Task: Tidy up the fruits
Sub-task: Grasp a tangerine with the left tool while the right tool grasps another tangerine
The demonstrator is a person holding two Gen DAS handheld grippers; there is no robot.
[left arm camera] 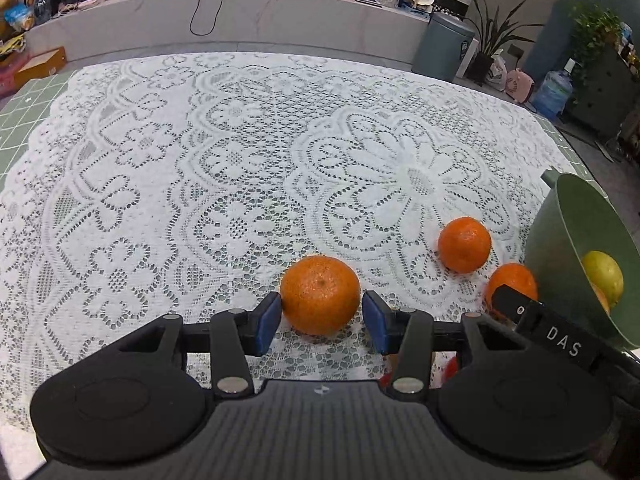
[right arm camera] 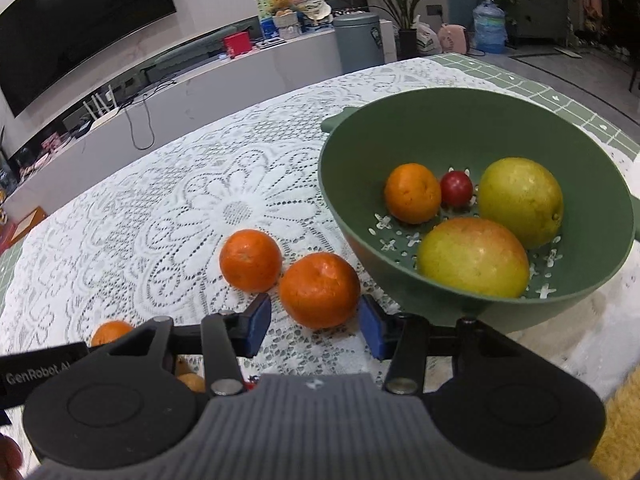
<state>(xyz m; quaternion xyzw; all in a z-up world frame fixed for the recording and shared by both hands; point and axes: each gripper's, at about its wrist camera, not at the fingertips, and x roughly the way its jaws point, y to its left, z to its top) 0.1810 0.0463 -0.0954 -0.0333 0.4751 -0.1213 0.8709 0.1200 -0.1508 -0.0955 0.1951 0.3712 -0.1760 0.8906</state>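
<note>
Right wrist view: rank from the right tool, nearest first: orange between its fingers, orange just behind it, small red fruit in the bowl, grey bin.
1. Round orange on the white lace cloth, between the open fingers of the right tool.
2. Second orange, behind it to the left, on the cloth.
3. Small red fruit, inside the green bowl, right.
4. Grey bin, beyond the table.

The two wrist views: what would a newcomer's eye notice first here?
Bright mandarins on the white lace tablecloth: one mandarin sits between the left gripper's open blue pads, another mandarin before the open right gripper. At right stands a green colander holding fruit.
</note>
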